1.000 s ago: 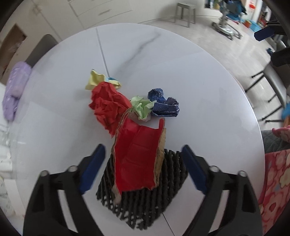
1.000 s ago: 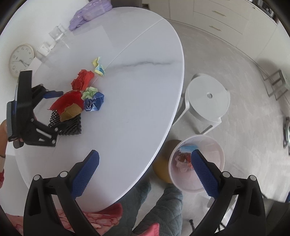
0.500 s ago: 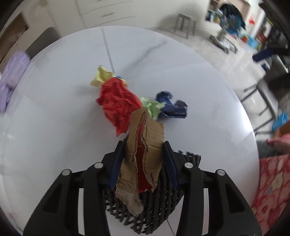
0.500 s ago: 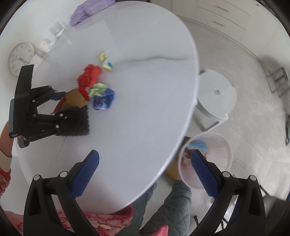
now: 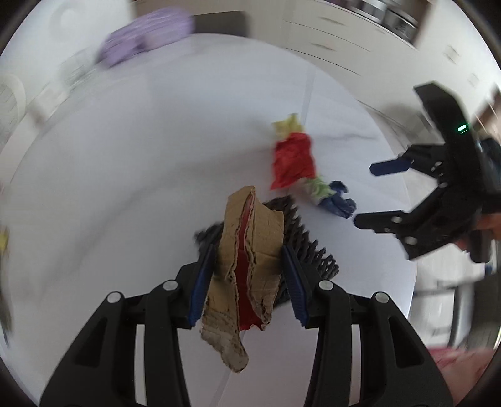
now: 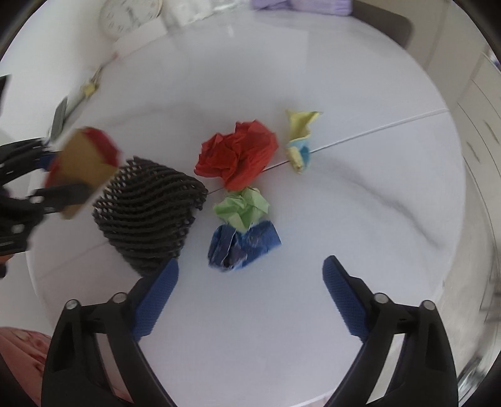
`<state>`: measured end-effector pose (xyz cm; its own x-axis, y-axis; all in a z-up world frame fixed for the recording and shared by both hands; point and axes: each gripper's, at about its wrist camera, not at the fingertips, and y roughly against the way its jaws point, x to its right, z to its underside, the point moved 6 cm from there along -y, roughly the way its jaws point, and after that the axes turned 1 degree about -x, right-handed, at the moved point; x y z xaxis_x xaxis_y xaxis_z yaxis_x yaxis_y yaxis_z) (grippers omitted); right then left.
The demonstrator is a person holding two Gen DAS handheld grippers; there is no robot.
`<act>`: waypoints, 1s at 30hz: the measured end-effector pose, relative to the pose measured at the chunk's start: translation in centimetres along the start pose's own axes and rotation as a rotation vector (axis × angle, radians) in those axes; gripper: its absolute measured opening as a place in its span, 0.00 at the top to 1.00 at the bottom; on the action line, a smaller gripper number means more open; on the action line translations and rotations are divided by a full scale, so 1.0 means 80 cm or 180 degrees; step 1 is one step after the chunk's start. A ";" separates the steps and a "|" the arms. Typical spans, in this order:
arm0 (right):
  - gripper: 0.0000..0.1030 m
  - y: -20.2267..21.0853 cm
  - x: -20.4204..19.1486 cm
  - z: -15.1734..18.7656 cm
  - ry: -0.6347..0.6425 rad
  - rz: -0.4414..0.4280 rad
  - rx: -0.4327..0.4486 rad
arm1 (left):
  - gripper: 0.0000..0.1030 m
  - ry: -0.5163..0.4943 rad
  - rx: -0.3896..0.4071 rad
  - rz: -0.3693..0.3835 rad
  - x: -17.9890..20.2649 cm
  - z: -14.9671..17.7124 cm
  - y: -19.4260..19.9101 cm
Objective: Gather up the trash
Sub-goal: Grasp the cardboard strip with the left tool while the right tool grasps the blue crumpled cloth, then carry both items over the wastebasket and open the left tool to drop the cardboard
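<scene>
My left gripper (image 5: 249, 275) is shut on a folded piece of brown and red cardboard (image 5: 247, 253) and holds it above the black foam mesh (image 5: 310, 247). In the right wrist view it shows at the left edge (image 6: 62, 175) with the cardboard (image 6: 81, 159). My right gripper (image 6: 250, 288) is open and empty, just short of the crumpled blue paper (image 6: 244, 242). Behind that lie a green wad (image 6: 242, 206), a red wad (image 6: 239, 153) and a yellow and blue scrap (image 6: 299, 137). The right gripper shows open in the left wrist view (image 5: 375, 191).
The white marble table (image 6: 360, 203) carries the black mesh (image 6: 147, 213) at the left. A clock (image 6: 130, 14), a purple cloth (image 6: 300, 4) and a dark chair back (image 6: 382, 22) are at the far side. Cabinets (image 5: 344, 28) stand beyond.
My left gripper has lifted and swung with the cardboard in it. My right gripper has turned from the bin toward the table and come close to the blue paper.
</scene>
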<state>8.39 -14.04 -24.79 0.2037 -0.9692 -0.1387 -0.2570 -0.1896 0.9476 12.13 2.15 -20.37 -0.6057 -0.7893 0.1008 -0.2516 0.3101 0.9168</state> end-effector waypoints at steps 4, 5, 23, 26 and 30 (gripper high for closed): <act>0.16 -0.022 -0.001 -0.007 0.0196 0.0014 -0.0045 | 0.58 0.0530 -0.0017 0.0047 -0.013 0.026 0.012; 0.16 -0.025 -0.002 -0.008 0.0233 0.0031 -0.0046 | 0.58 0.0593 -0.0030 0.0045 -0.015 0.026 0.011; 0.64 0.000 0.015 0.019 -0.0220 -0.0014 0.0032 | 0.58 0.0335 -0.0003 -0.0049 0.004 0.032 0.026; 0.64 0.022 0.015 0.043 -0.0469 -0.0135 0.0152 | 0.58 0.0291 -0.0010 0.0013 0.028 0.035 0.028; 0.64 0.056 0.010 0.089 -0.0616 -0.0243 0.0256 | 0.58 0.0202 -0.0042 0.0085 0.078 0.040 0.031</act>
<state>0.69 -16.81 -22.68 0.0424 -0.9622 -0.2691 -0.3240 -0.2680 0.9073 5.27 -0.31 -18.71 -0.5628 -0.8130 0.1494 -0.2257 0.3250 0.9184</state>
